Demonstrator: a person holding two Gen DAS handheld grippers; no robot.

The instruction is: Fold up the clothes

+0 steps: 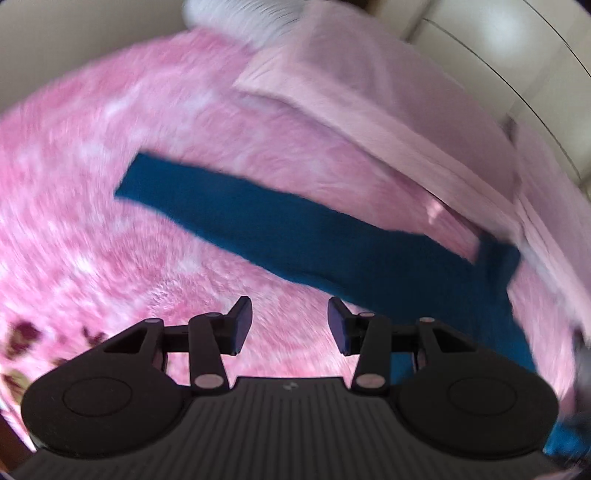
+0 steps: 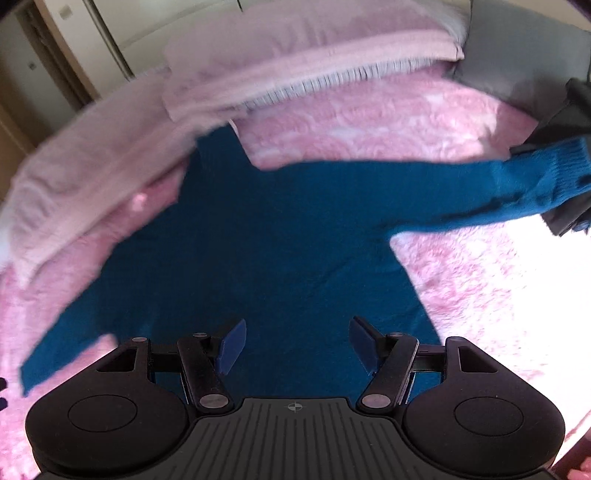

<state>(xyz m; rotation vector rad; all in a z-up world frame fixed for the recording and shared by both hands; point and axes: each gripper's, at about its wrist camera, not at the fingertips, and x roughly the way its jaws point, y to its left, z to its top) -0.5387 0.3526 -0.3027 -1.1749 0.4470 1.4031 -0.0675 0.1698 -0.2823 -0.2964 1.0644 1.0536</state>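
Right wrist view looks down over my right tongs (image 2: 295,343), whose blue pads stand well apart with nothing between them, released, above the lower body of a teal blue sweater (image 2: 266,236) spread flat on a fluffy pink blanket (image 2: 461,258) that covers the bed. The sweater lies with its neck toward the far side, where it reaches a pale pink pillow (image 2: 303,48) and a second pale pink pillow (image 2: 85,177) at the far left. One sleeve stretches out to the right, its ribbed cuff (image 2: 554,173) lying on a dark grey bundle of cloth (image 2: 565,110) at the right edge; the other sleeve runs down to the near left, ending near the left edge of the picture. A grey cushion or headboard (image 2: 517,44) sits at the far right, and pale cupboard doors (image 2: 122,26) stand beyond the bed at the far left. In the left wrist view my left tongs (image 1: 290,325) hang over bare pink blanket (image 1: 92,221), jaws parted with a clear gap and empty, so released too. There one sweater sleeve (image 1: 240,214) crosses the middle of the picture from the left toward the right, where it joins the body just beside the pillows (image 1: 369,92). Both views are smeared by motion, so fine detail of the knit is hard to make out
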